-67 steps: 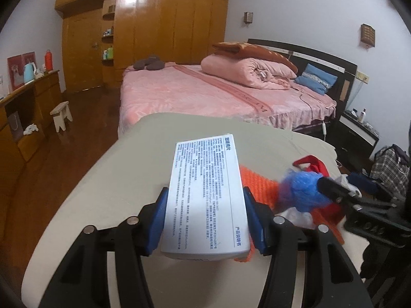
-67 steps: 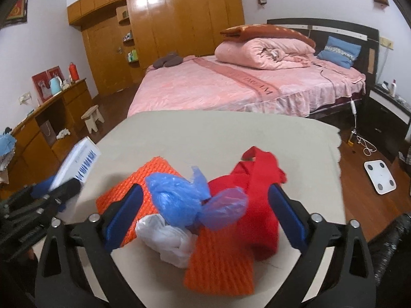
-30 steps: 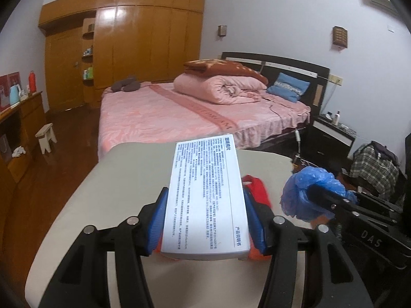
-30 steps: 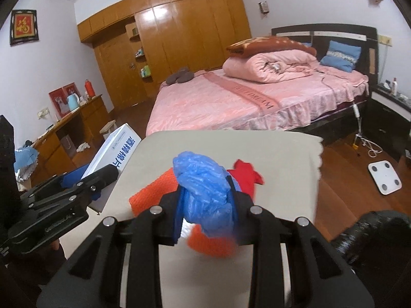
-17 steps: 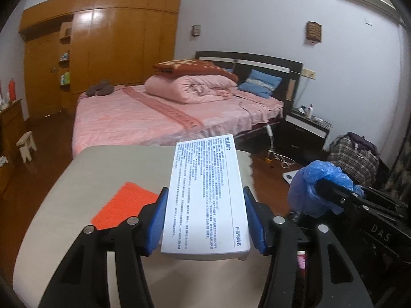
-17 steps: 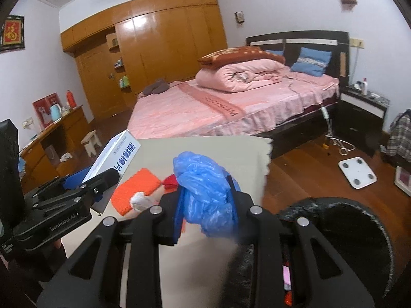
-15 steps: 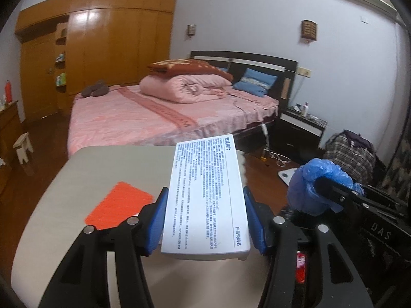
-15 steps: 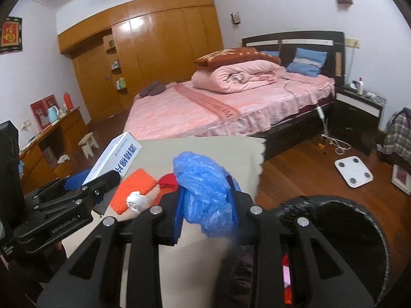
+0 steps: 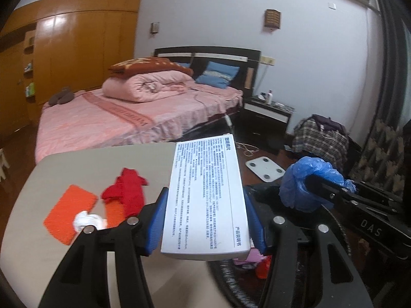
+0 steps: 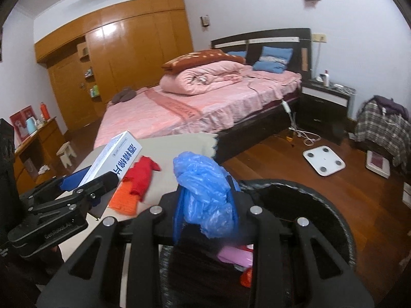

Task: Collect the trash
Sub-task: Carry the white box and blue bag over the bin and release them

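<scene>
My left gripper (image 9: 205, 213) is shut on a flat white printed box (image 9: 205, 195), held over the right edge of the beige table (image 9: 102, 159); the box also shows in the right wrist view (image 10: 115, 161). My right gripper (image 10: 205, 205) is shut on a crumpled blue plastic bag (image 10: 203, 187), held above the rim of a black trash bin (image 10: 334, 218). The bag also shows in the left wrist view (image 9: 305, 182). Pink and red trash (image 10: 236, 254) lies inside the bin. A white crumpled wad (image 9: 84, 220) lies on the table.
Orange cloths (image 9: 69, 213) and a red cloth (image 9: 128, 190) lie on the table. A pink bed (image 10: 195, 102) stands behind it. A white scale (image 10: 323, 161) lies on the wood floor. A plaid bag (image 10: 382, 125) and a nightstand (image 10: 326, 105) are at the right.
Both grippers have swung right from the table toward the bin. The right gripper closed on the blue bag and lifted it off the table. The left gripper keeps hold of the box.
</scene>
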A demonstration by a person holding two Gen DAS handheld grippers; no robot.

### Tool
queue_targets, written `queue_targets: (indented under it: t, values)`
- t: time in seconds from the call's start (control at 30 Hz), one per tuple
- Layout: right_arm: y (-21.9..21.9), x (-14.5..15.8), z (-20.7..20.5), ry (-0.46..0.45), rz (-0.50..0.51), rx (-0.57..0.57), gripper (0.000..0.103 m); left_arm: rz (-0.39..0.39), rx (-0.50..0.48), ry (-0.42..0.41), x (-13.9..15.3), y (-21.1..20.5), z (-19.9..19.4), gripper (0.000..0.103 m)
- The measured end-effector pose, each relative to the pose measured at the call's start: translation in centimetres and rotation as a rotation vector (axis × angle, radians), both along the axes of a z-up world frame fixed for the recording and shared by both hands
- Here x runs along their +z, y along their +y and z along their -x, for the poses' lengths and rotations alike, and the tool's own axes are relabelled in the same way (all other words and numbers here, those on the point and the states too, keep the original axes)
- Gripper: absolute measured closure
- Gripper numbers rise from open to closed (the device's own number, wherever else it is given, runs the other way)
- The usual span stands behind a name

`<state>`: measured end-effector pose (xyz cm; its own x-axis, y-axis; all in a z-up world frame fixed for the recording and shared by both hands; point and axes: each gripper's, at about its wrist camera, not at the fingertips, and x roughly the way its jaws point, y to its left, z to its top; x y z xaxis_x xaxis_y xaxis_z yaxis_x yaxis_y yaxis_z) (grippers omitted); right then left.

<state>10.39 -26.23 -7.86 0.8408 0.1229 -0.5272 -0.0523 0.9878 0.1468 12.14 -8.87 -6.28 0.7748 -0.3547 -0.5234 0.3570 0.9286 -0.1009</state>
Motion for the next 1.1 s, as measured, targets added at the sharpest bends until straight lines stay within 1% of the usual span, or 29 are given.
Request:
queue_targets:
  t: [0.2,0.43,0.6,0.77,0.87,0.9,0.93,0.97,1.0,1.03,1.07,1.1]
  values:
    - [-2.9,-1.1,1.3,0.021,0.006,-0.069,0.075,-0.007,-0.075,0.012,-0.6,-3.6,0.2,0.048]
    - [-6.1,-2.2,2.4,0.044,0.009,-0.14,0.075,-0.015,-0.142,0.031,-1.8,-7.0,0.1,0.048]
    - [-7.9,-3.1,3.0,0.061,0.01,-0.182,0.075,-0.023,-0.175,0.039,-2.7,-8.9,0.0,0.048]
    - [-9.0,-4.1,3.1,0.079,0.011,-0.203,0.075,-0.029,-0.204,0.069,-3.7,-10.2,-0.4,0.047]
    - [-9.3,-4.5,3.2,0.091,0.015,-0.216,0.071,-0.033,-0.23,0.084,-4.2,-10.9,-0.5,0.046]
    - [-9.5,-4.7,3.2,0.094,0.019,-0.226,0.064,-0.029,-0.241,0.095,-4.3,-10.9,-0.6,0.044]
    - [-9.6,-4.8,3.2,0.1,0.019,-0.234,0.057,-0.028,-0.241,0.1,-4.4,-10.9,-0.6,0.036]
    - [-9.7,-4.9,3.3,0.098,0.022,-0.244,0.054,-0.025,-0.239,0.1,-4.4,-10.8,-0.6,0.033]
    - [-9.8,-4.9,3.5,0.095,0.024,-0.25,0.049,-0.019,-0.238,0.096,-4.4,-10.6,-0.6,0.032]
    - [-9.9,-4.9,3.6,0.09,0.026,-0.256,0.04,-0.016,-0.237,0.094,-4.4,-10.4,-0.6,0.031]
    - [-9.9,-4.8,3.6,0.087,0.029,-0.259,0.036,-0.017,-0.232,0.089,-4.3,-10.2,-0.6,0.029]
    - [-9.9,-4.7,3.7,0.079,0.033,-0.265,0.027,-0.02,-0.224,0.082,-4.1,-9.9,-0.6,0.029]
